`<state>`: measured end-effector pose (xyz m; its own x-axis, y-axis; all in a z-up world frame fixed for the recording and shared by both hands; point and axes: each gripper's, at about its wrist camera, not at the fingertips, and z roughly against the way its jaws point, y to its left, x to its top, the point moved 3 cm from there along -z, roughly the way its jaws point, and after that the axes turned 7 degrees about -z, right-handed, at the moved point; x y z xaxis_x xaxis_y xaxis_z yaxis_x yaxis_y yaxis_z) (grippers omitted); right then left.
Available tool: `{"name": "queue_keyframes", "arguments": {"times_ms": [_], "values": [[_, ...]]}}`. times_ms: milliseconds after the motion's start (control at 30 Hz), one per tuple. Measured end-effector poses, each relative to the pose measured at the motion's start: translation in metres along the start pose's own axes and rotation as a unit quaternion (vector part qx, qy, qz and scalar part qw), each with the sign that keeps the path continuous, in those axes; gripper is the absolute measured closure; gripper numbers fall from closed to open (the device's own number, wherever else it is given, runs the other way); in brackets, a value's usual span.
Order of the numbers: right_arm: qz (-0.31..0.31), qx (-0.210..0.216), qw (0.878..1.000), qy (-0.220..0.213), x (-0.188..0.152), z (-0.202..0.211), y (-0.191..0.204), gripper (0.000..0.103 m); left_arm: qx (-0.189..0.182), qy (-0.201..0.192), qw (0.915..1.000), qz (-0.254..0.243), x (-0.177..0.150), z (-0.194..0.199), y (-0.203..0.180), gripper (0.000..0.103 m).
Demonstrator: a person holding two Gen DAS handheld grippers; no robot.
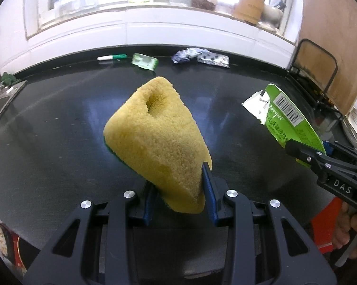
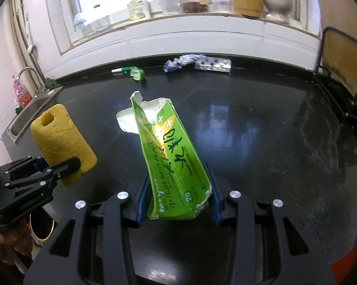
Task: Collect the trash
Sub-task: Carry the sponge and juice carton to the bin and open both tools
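My left gripper is shut on a yellow sponge with a hole near its top, held above the black counter. The sponge also shows in the right wrist view. My right gripper is shut on a torn green carton, held up off the counter; the carton also shows in the left wrist view. At the counter's back edge lie a white-and-green pen, a clear green block, a crumpled blue-white wrapper and a foil blister pack.
A steel sink with a tap sits at the left end of the counter. A black wire rack stands at the right end. Bottles and jars line the window sill behind. A red object sits low at the right.
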<state>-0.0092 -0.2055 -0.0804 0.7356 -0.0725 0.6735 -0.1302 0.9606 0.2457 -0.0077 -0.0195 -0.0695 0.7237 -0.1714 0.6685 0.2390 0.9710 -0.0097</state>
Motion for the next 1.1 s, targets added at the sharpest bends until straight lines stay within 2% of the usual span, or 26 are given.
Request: {"name": "queue_keyframes", "arguments": {"times_ms": [167, 300, 433, 633, 800, 933, 1033, 1100], "values": [[0.038, 0.032, 0.999, -0.003, 0.013, -0.008, 0.054, 0.061, 0.037, -0.009, 0.999, 0.024, -0.006, 0.018, 0.041, 0.068], [0.088, 0.072, 0.994, 0.0, 0.018, -0.018, 0.12, 0.061, 0.079, -0.013, 0.9955, 0.05, -0.021, 0.043, 0.084, 0.068], [0.143, 0.121, 0.982, 0.01, 0.01, -0.028, 0.199, 0.061, 0.135, -0.013, 0.9869, 0.088, -0.051, 0.078, 0.143, 0.068], [0.227, 0.202, 0.952, 0.043, -0.031, -0.043, 0.328, 0.061, 0.214, 0.009, 0.965, 0.152, -0.113, 0.126, 0.224, 0.068], [0.296, 0.258, 0.917, 0.075, -0.081, -0.048, 0.424, 0.061, 0.264, 0.039, 0.9392, 0.217, -0.184, 0.158, 0.28, 0.068], [0.331, 0.296, 0.889, 0.113, -0.122, -0.058, 0.48, 0.061, 0.279, 0.064, 0.9209, 0.265, -0.239, 0.169, 0.311, 0.068], [0.351, 0.316, 0.869, 0.15, -0.153, -0.071, 0.511, 0.061, 0.271, 0.082, 0.9102, 0.302, -0.281, 0.167, 0.333, 0.068], [0.357, 0.318, 0.862, 0.169, -0.171, -0.083, 0.527, 0.061, 0.263, 0.094, 0.9051, 0.32, -0.301, 0.159, 0.344, 0.068]]}}
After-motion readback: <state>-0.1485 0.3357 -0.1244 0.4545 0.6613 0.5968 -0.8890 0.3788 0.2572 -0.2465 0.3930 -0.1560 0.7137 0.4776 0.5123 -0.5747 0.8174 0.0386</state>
